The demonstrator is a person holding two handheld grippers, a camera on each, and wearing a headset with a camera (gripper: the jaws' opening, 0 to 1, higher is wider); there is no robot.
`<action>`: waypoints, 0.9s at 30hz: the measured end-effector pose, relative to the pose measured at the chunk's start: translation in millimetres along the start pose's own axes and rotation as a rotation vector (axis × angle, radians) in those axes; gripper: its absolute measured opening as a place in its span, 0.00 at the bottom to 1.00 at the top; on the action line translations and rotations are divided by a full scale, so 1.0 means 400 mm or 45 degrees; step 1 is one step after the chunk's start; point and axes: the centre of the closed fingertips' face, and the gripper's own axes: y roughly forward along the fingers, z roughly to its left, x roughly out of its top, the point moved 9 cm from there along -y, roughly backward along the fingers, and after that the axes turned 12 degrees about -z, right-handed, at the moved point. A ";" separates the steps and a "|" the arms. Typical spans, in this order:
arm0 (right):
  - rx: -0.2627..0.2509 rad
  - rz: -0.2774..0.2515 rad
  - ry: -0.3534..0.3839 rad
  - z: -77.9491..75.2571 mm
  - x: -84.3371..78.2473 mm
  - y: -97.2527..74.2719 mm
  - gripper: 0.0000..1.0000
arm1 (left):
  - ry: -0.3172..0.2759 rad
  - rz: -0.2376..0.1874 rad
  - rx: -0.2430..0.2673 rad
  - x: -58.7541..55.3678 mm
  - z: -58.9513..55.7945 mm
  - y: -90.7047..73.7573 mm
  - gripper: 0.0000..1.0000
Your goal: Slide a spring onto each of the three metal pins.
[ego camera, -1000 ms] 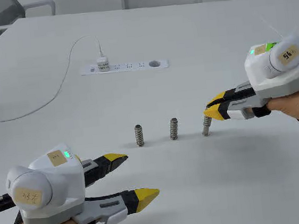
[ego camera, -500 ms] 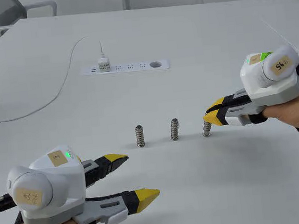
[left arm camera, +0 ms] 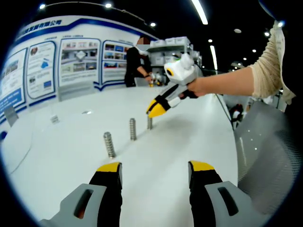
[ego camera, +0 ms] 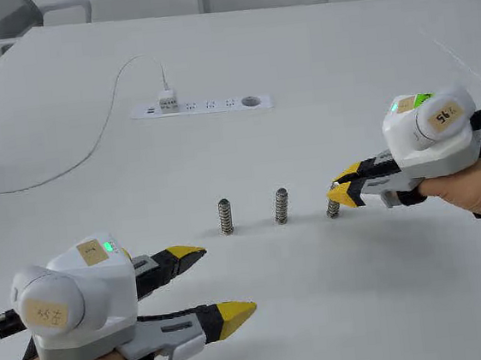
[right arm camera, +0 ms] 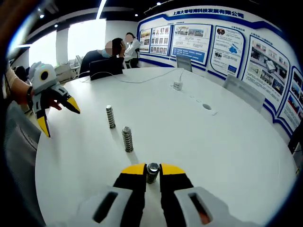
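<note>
I am working over a broad white tabletop. A white power strip is lying toward the upper middle of the head view, with a plug in it and a cable trailing off toward the left edge. A grey chair is standing at the upper left corner, and blue-trimmed wall posters are running across the top of the right gripper view. Compared with half a second ago, my right gripper is sitting lower at the right of the head view, covering more of the right spring. My left gripper is keeping its place at the lower left, fingers spread wide and holding nothing. My right fingers are pinching almost shut on the top of the right spring, where a shiny metal end is showing. The middle spring and left spring are standing upright beside it in a row at the centre, dark grey coils, each apart from its neighbour.
</note>
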 end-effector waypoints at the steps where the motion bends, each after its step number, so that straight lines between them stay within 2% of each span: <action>1: -0.001 -0.002 -0.002 0.000 0.000 0.000 0.12 | -0.001 -0.001 0.000 0.000 0.000 0.000 0.57; 13: -0.009 -0.009 0.006 0.001 0.001 -0.002 0.18 | -0.002 -0.003 0.006 0.002 0.002 -0.001 0.58; 27: -0.007 -0.043 0.023 0.008 -0.003 -0.042 0.31 | -0.004 -0.011 0.015 0.007 0.008 -0.001 0.59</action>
